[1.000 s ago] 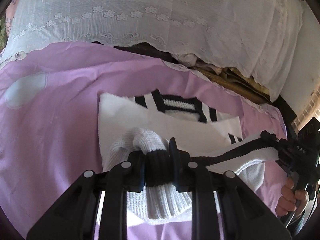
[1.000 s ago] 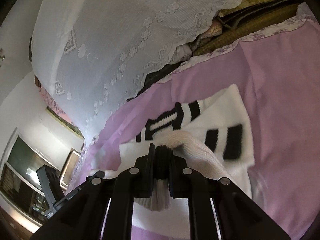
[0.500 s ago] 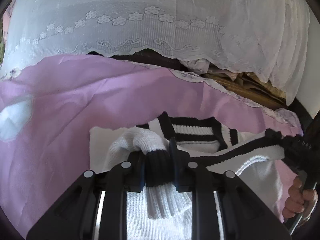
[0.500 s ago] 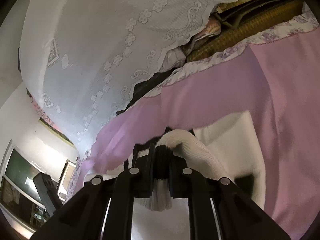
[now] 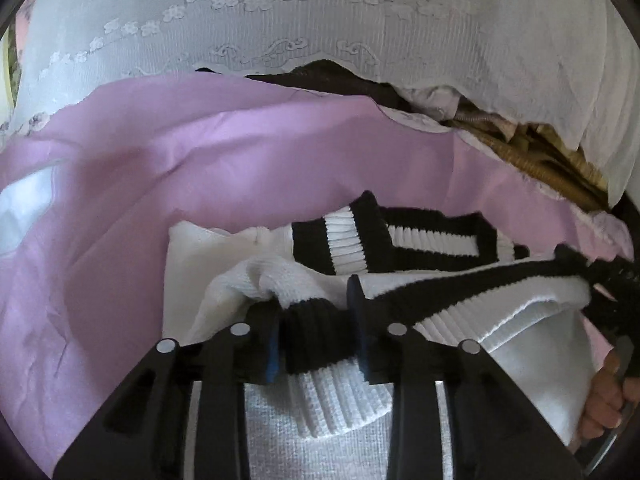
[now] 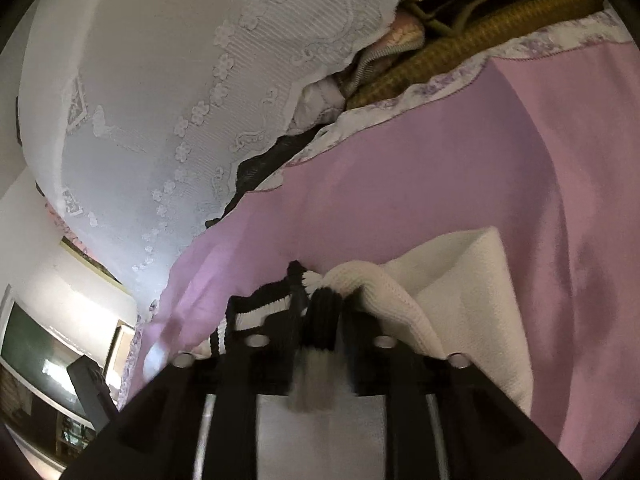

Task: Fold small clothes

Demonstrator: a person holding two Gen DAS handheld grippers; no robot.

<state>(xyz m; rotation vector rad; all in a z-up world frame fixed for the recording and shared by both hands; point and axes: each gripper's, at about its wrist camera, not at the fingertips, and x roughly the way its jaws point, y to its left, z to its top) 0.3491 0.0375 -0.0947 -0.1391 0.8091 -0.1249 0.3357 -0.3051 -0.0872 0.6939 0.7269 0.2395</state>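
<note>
Left wrist view: the white knit sweater (image 5: 224, 276) with black-striped ribbing lies on the pink bedsheet (image 5: 200, 152), and its lower hem has been carried up over the body, almost to the striped collar (image 5: 400, 236), which a second ago sat well clear of it. Reads as the bottom-to-top fold landing. Left claw (image 5: 316, 320) has just been opening: the black hem band (image 5: 316, 336) still sits between the jaws, but a gap shows on the right side, so the pads look off it, release under way. A hand (image 5: 604, 400) on the other tool shows at the right edge. Right wrist view: same story, folded white knit (image 6: 460, 280) now much nearer the lens, low over the sheet. Right claw (image 6: 324, 312) has also just been opening; ribbing (image 6: 324, 320) between the jaws, frame blurred, can't tell if the pads still bite.
</note>
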